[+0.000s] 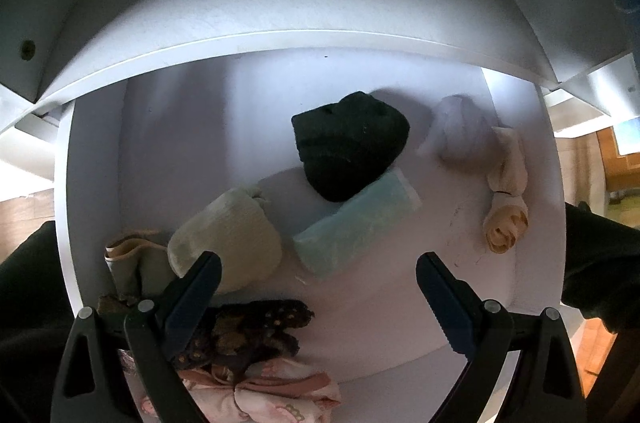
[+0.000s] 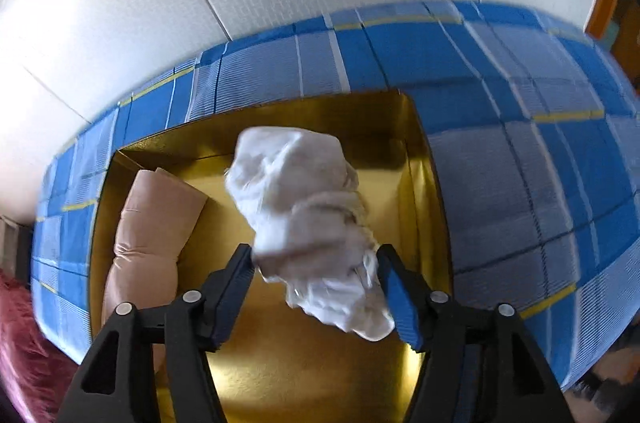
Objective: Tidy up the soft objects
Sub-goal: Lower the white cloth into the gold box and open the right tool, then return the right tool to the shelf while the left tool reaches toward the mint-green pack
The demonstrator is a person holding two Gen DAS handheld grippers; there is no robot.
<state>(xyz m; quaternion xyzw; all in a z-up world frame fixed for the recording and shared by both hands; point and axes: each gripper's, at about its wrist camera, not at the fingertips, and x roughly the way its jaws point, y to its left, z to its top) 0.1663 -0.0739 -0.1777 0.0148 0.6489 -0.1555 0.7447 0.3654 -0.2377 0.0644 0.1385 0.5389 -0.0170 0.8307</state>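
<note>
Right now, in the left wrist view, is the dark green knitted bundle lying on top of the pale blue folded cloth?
Yes, the dark green knitted bundle overlaps one end of the pale blue folded cloth.

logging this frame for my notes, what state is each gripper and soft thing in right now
left gripper: open, empty, above the white shelf
right gripper: jaws around the crumpled white cloth bundle, over the gold box; grip unclear
pink padded roll: lying in the gold box, left side
dark green knit bundle: resting on the shelf
pale blue folded cloth: lying against the green bundle
cream rolled cloth: rolled, tied, on the shelf
</note>
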